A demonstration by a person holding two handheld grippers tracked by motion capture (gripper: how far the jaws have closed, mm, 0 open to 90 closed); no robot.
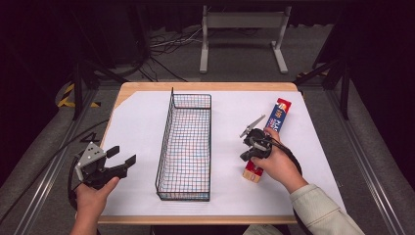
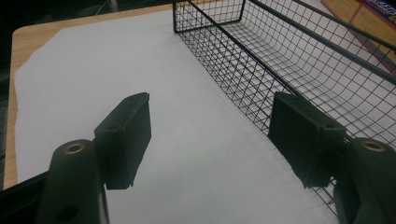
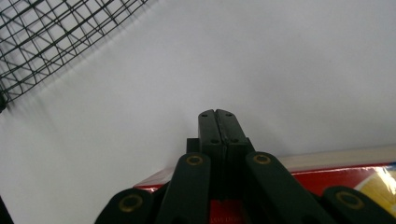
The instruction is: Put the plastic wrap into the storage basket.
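A long red, blue and orange box lies on the white sheet right of the black wire basket. My right gripper hovers over the box's near end, jaws shut with nothing between them. In the right gripper view the gripper shows its pads pressed together above the box's red edge, with the basket at upper left. My left gripper rests open near the table's left front, left of the basket. In the left gripper view that gripper is wide open over bare paper, and its right fingertip stands near the basket wall.
The white sheet covers most of the wooden table. The basket has nothing in it. A corner of the box lies beyond the basket in the left gripper view. A grey metal stand and cables sit on the floor behind the table.
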